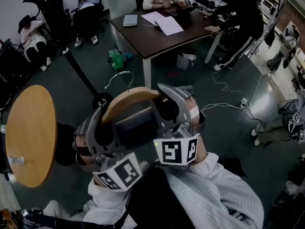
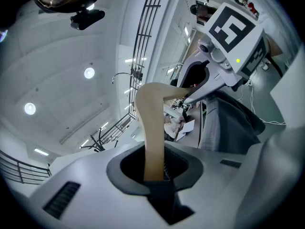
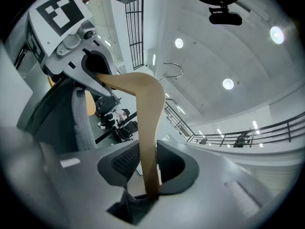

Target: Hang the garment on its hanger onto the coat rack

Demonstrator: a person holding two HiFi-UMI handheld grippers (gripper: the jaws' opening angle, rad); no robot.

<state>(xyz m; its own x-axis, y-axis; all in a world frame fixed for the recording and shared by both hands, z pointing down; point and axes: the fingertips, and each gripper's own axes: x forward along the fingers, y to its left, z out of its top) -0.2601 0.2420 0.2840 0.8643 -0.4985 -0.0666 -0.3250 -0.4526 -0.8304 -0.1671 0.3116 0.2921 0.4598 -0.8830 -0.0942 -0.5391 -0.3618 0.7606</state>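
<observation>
Holding stage, nothing hung yet.

**Head view:** the left gripper point(image 1: 102, 119) and right gripper point(image 1: 169, 97) are both clamped on the wooden hanger point(image 1: 131, 99), one on each arm, with the hanger lifted in front of the person. The metal hook point(image 1: 119, 77) is in free air and touches nothing. A black pole stand point(image 1: 81, 73) rises from the floor near the hook, between a round table point(image 1: 28, 137) and a dark table point(image 1: 157, 39) with papers. I take that stand for the coat rack, though its pegs aren't clear here. My read: pick-up done, carry under way, hooking on and letting go left to do. Only this view shows the stand and the gap to it. The grippers hide most of what hangs below the hanger.

**Left gripper view:** the jaws are partly closed, pinching one hanger arm, which runs up and bends toward the other gripper. The grey garment point(image 2: 231, 123) drapes under the hanger at frame right, so it is on the hanger. The hook is small against the ceiling and free. No clear rack shows here.

**Right gripper view:** this mirrors the left, with the jaws partly closed on the other arm, which sits deep between them. Garment fabric is at frame left and the hook is against the ceiling lights. This view confirms the right grip, which the head view shows only from behind.
</observation>
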